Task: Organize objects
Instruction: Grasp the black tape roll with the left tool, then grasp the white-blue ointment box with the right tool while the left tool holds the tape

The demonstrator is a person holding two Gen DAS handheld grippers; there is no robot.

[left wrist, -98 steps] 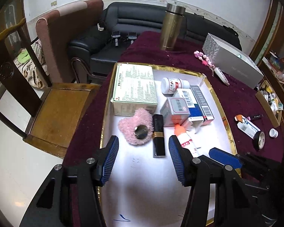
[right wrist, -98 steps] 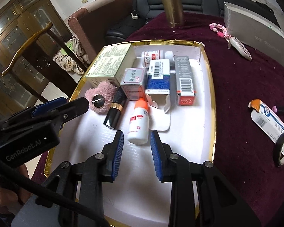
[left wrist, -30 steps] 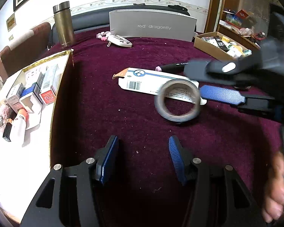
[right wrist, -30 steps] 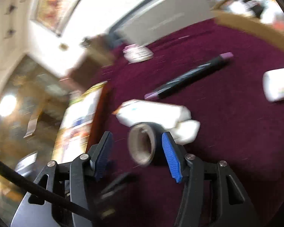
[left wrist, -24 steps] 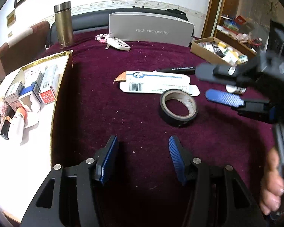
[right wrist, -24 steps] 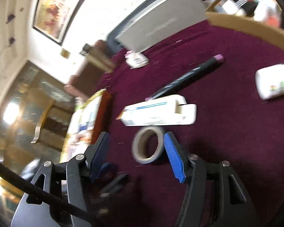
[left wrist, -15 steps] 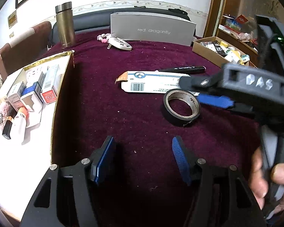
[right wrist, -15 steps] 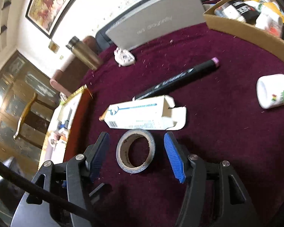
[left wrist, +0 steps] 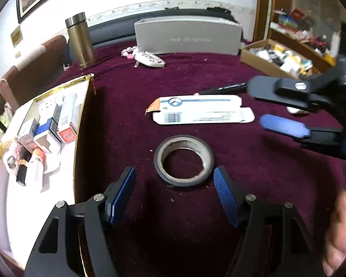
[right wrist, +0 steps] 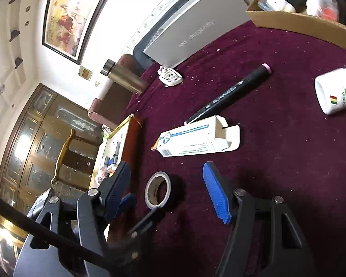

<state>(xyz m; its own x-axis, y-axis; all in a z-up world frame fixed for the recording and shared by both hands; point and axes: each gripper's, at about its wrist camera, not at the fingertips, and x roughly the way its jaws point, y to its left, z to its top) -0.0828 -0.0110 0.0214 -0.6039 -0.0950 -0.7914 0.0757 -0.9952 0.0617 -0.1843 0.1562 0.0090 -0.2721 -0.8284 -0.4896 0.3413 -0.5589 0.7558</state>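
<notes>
Tape roll (left wrist: 184, 160) lies flat on the desk (left wrist: 253, 173) just ahead of the left gripper (left wrist: 174, 192), whose jaws have just been opening and stand released, nothing between them; to lift it well, bring the pads either side of the rim before closing. One tray (left wrist: 79, 106) sits to its left. From the right wrist, the right gripper (right wrist: 167, 188) is likewise released, jaws just opened, one roll between them untouched; beyond lie one carton (right wrist: 196, 139), one marker (right wrist: 228, 93), one bottle (right wrist: 338, 90).

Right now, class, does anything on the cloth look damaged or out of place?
Yes. The long white carton lies flat with its end flap open, and a white bottle lies on its side, both outside the gold-rimmed tray.
</notes>
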